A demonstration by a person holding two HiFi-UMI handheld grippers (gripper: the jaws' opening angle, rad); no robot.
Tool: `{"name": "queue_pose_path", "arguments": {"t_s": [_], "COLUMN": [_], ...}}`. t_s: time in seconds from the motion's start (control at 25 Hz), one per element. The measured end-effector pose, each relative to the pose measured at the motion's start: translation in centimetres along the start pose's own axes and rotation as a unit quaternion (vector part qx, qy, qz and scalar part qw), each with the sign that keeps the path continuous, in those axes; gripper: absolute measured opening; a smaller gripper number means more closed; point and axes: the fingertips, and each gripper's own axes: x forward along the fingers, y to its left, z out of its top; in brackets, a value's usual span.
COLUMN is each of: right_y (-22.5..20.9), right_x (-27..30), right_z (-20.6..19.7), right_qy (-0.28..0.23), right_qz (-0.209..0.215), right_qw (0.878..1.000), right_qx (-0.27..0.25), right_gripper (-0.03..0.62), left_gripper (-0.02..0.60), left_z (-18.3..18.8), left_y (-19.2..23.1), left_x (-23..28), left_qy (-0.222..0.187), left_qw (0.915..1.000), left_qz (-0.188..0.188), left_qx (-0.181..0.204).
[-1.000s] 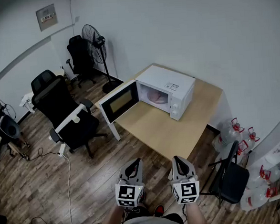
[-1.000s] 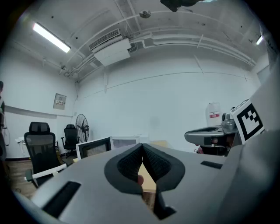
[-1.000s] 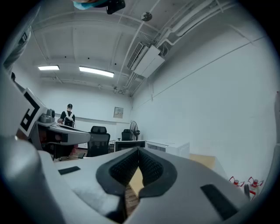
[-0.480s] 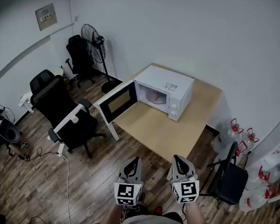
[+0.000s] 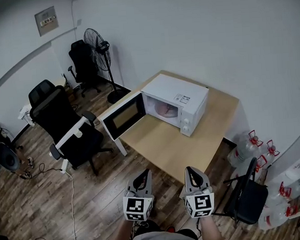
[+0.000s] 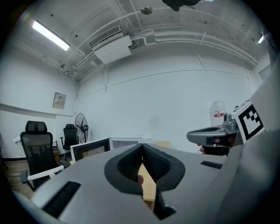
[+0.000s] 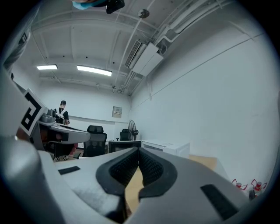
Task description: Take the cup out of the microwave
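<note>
A white microwave [image 5: 181, 95] stands on a wooden table [image 5: 167, 144] with its door [image 5: 121, 116] swung open to the left. Inside it shows something pinkish, the cup [image 5: 164, 110], too small to make out well. My left gripper [image 5: 143, 175] and right gripper [image 5: 190, 171] are held side by side low in the head view, well short of the table's near edge, both pointing at it. In the left gripper view the pads [image 6: 151, 162] meet with nothing between them. In the right gripper view the pads [image 7: 148, 166] also touch, empty. The microwave [image 7: 168, 147] lies ahead.
A black office chair [image 5: 66, 128] stands left of the table, a second chair [image 5: 82, 65] and a floor fan [image 5: 100, 46] by the back wall. A black folding chair [image 5: 247, 192] and several water bottles [image 5: 251, 145] sit to the right. A white cable [image 5: 73, 199] runs across the wood floor.
The whole view has crept forward toward the table, both grippers travelling with it. The jaws stay shut and the microwave door stays open.
</note>
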Motion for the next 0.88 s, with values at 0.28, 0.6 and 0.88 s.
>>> {"name": "queue_pose_path", "arguments": {"t_s": [0.28,0.6,0.88], "right_y": [-1.3,-2.6,-4.3], "right_x": [7.3,17.7,24.1], "right_z": [-0.4,0.6,-0.3], "right_qy": [0.009,0.018,0.036], "right_qz": [-0.01,-0.046,-0.09], "right_qw": [1.0,0.999,0.995], "right_qx": [-0.003,0.008,0.024], "right_gripper": [0.018,0.018,0.018], "left_gripper": [0.023,0.023,0.023], "left_z": [0.1,0.9,0.6], "left_y": [4.3,10.2,14.4], "left_x": [6.8,16.5,23.2], "left_qy": [-0.002,0.012,0.024], "left_qw": [0.9999,0.9984,0.9953], "left_qz": [-0.015,-0.055,-0.093], "left_qx": [-0.001,-0.002,-0.004]}}
